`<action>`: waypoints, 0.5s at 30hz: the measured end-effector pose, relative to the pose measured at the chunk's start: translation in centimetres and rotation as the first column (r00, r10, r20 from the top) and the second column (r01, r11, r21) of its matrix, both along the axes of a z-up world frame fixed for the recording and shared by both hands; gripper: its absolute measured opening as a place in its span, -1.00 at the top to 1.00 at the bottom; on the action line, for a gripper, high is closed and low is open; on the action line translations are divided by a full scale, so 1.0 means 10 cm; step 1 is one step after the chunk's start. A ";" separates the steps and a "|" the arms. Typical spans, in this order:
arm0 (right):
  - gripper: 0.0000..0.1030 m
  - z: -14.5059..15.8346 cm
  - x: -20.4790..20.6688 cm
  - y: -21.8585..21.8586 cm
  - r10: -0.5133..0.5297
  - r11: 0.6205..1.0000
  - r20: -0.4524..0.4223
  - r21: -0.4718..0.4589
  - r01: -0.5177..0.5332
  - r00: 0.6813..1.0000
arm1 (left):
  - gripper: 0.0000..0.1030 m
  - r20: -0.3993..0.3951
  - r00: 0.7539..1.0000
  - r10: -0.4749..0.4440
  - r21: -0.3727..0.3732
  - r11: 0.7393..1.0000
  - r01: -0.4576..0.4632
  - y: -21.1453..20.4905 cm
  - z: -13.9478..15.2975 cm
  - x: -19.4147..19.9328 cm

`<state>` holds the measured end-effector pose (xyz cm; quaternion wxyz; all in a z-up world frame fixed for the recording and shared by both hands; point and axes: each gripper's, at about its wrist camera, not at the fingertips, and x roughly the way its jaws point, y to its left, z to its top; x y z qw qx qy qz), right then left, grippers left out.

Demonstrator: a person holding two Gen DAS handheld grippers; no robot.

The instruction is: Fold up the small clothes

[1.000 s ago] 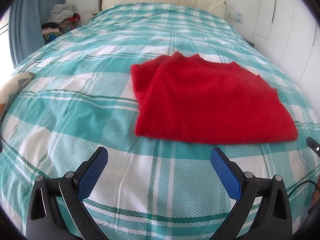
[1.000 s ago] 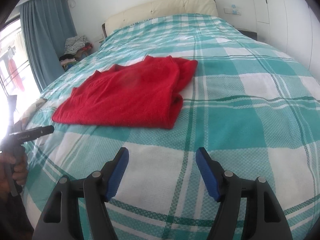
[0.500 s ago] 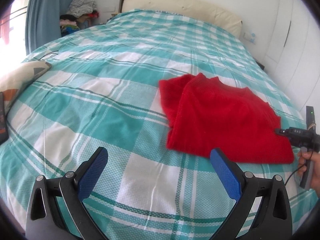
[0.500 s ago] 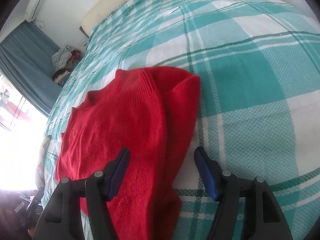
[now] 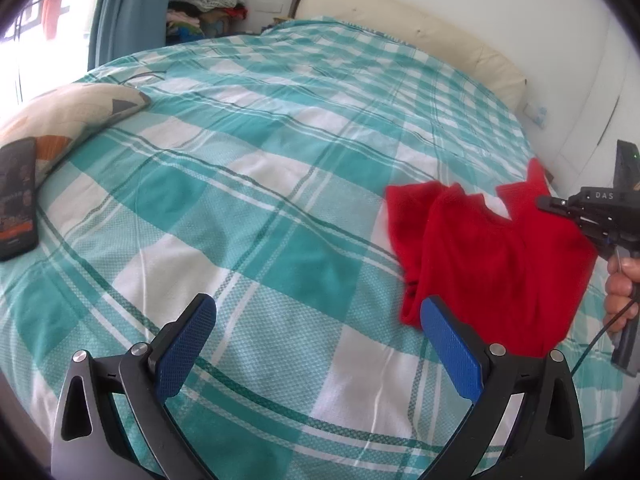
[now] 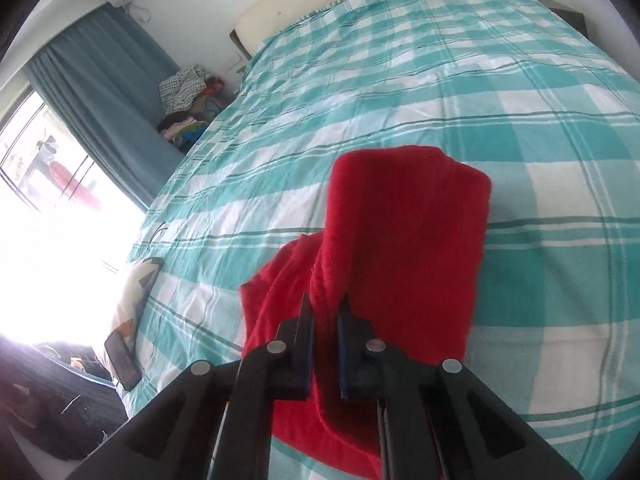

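A red knitted sweater (image 5: 496,256) lies folded on the teal plaid bed, at the right of the left wrist view. My left gripper (image 5: 316,344) is open and empty, over the bedspread to the left of the sweater. My right gripper (image 6: 324,316) is shut on the sweater (image 6: 404,248) and lifts one edge of it off the bed. In the left wrist view the right gripper (image 5: 546,203) shows at the far right, with a raised point of red cloth by its tip.
A patterned cushion (image 5: 68,116) and a dark phone (image 5: 16,204) lie at the bed's left edge. A pile of clothes (image 5: 208,0) sits beside the blue curtain (image 6: 100,92). A cream headboard (image 5: 420,36) runs along the far end.
My right gripper came down onto the sweater, closed on its edge and raised it. My left gripper has swung left, so the sweater now sits at the right of its view.
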<state>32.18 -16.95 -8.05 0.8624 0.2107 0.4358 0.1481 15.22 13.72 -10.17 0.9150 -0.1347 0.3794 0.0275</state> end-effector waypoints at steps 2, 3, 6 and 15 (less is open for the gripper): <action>0.82 -0.12 0.12 0.32 0.023 1.000 -0.019 -0.015 -0.024 1.000 | -0.99 0.002 1.000 0.012 0.010 1.000 -0.012 0.06 -0.01 -0.01; 0.82 -0.19 0.16 0.46 0.032 0.999 -0.027 -0.017 -0.032 0.999 | -0.99 0.000 1.000 0.015 0.011 1.000 -0.015 0.08 -0.02 0.00; 0.82 -0.40 0.22 0.80 0.052 0.998 -0.050 -0.022 -0.053 0.997 | -0.99 -0.008 1.000 0.022 0.016 1.000 -0.022 0.16 -0.05 0.00; 0.25 -0.64 0.15 1.09 0.305 0.933 -0.085 0.224 -0.280 0.948 | -0.99 -0.012 0.999 0.035 -0.009 0.999 -0.035 0.29 -0.06 -0.03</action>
